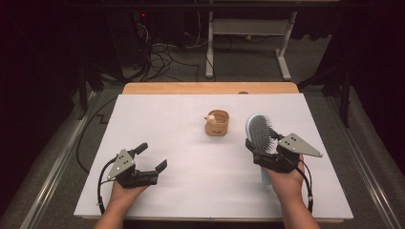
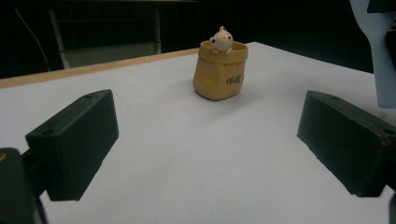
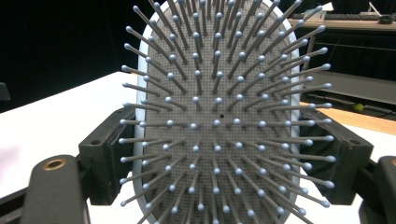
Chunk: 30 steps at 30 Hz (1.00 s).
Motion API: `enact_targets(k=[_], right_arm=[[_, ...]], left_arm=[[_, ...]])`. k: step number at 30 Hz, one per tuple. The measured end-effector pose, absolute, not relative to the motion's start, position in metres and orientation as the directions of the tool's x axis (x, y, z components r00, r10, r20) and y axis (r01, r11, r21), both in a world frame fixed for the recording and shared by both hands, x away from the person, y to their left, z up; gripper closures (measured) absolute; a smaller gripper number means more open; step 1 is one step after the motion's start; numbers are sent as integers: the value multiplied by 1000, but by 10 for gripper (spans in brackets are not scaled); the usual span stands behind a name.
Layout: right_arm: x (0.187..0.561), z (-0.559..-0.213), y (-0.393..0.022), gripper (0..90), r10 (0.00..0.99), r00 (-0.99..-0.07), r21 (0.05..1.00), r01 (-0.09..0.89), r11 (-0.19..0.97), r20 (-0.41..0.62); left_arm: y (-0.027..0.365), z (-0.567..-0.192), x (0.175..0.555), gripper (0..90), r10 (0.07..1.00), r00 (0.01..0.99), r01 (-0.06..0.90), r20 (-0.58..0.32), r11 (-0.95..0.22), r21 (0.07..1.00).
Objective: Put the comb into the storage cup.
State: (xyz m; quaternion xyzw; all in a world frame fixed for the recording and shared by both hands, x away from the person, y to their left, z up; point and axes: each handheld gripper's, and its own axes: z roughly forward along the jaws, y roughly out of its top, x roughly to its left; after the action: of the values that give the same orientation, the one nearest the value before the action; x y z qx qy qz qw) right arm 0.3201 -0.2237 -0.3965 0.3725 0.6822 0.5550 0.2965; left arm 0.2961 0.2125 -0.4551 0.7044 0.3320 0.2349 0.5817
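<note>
My right gripper (image 1: 265,149) is shut on a light blue hairbrush (image 1: 259,126), with one jaw against each side of its oval head. In the right gripper view the grey bristle pad (image 3: 217,116) faces the camera between the jaws of that gripper (image 3: 223,158). The brush handle runs back toward the hand, and its blue edge (image 2: 380,56) shows at the upper right of the left gripper view. My left gripper (image 1: 152,156) rests low over the near left of the table, open, with nothing between its jaws (image 2: 208,140). A tan bag-shaped pot (image 1: 217,124) (image 2: 219,74) with a small pale figure (image 2: 221,38) on its rim stands mid-table.
The white table top (image 1: 167,124) has a wooden strip (image 1: 210,88) along its far edge. Behind it are a desk frame (image 1: 248,47) and cables (image 1: 162,59) on the floor. Bare white surface lies between the two grippers.
</note>
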Motion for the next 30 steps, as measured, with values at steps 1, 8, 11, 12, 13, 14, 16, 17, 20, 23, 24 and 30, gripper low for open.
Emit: enact_targets(k=[1,8,11,12,13,14,16,17,20,23,24,30], right_arm=[[320,-397,-223,206,836,-549,978,178,108,8],[318,-396,-221,206,829,-559,979,176,102,14],[318,-396,-220,206,828,-561,979,176,99,17],[318,-396,-220,206,827,-561,979,177,102,15],[318,-396,-220,207,827,-561,979,176,102,15],[318,-396,-219,206,828,-561,979,177,99,18],[318,-396,-218,207,826,-563,979,174,104,13],[317,-396,-218,206,826,-563,979,174,103,13],[317,-395,-217,206,825,-565,980,168,104,9],[317,-395,-217,207,824,-566,980,167,106,8],[317,-395,-217,207,825,-565,981,165,104,7],[316,-394,-217,206,826,-564,981,162,104,6]], left_arm=[[211,-454,297,59,742,669,192,-51,-106,976],[202,-440,301,59,735,678,174,-22,-131,976],[199,-434,304,59,730,683,169,-31,-117,979],[198,-431,306,59,729,683,167,-30,-116,979],[196,-429,307,60,728,685,164,-25,-120,979],[194,-427,309,65,725,689,160,-22,-122,979],[188,-425,312,67,719,695,160,-21,-126,979],[184,-424,313,69,716,698,161,-15,-136,978],[172,-425,317,73,701,713,158,-17,-137,978],[160,-427,321,73,686,727,154,-22,-132,979],[157,-427,321,73,682,731,153,-17,-139,978],[144,-430,325,72,661,750,160,-32,-135,978]])
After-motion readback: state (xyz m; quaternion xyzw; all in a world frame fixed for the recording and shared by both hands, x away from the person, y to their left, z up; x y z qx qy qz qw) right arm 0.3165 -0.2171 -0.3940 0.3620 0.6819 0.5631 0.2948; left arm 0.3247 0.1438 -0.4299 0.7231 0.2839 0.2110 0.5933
